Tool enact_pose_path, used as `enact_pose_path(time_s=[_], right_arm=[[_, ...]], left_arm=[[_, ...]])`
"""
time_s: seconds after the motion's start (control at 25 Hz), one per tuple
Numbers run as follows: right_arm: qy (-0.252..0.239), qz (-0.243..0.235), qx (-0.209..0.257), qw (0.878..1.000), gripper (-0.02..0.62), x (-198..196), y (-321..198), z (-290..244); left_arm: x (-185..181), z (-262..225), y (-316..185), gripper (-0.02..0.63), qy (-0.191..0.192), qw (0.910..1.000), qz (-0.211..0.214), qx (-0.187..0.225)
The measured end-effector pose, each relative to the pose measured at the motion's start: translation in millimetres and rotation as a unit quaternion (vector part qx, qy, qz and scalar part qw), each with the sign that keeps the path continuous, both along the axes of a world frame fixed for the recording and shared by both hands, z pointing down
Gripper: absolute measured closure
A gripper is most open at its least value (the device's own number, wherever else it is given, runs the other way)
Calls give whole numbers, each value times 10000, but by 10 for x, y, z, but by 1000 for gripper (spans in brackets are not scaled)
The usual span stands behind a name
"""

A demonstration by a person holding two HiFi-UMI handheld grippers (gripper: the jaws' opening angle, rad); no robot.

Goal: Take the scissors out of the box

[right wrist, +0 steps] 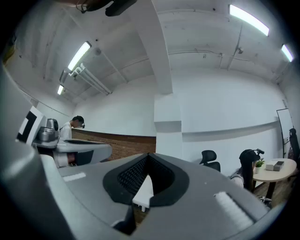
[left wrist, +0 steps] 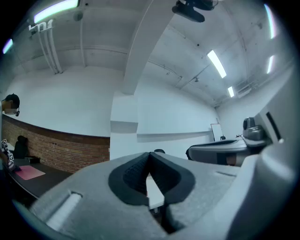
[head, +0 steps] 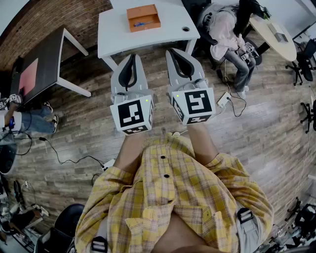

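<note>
both clenched and empty, the left tongs (head: 131,58) and right tongs (head: 175,52) hover side by side short of the desk (head: 117,30); scissors (head: 140,23) lie inside the orange box (head: 143,11) on it

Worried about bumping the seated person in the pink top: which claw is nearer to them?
Right. In the head view the right claw is left of the seated person in the pink top, the left claw farther left.

Open floor (head: 94,126) stretching to white worktop (head: 114,29) w/ orange box (head: 143,18), dark table (head: 49,57) flanking left, seated person (head: 223,28) crowding right
</note>
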State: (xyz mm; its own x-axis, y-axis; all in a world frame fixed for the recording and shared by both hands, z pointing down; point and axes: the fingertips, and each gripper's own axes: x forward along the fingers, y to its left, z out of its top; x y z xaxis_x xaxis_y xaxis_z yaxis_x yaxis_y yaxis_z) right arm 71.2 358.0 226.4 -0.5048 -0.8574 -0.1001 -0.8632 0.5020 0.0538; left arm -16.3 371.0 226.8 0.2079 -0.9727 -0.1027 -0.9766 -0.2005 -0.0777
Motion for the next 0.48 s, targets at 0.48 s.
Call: enact_pose_path(time_s=[0.48], right_arm=[[-153,-177,-21,9997,591,203,-40,47]], left_arm=[[213,84,44,604,-104,9998,-170,-85]])
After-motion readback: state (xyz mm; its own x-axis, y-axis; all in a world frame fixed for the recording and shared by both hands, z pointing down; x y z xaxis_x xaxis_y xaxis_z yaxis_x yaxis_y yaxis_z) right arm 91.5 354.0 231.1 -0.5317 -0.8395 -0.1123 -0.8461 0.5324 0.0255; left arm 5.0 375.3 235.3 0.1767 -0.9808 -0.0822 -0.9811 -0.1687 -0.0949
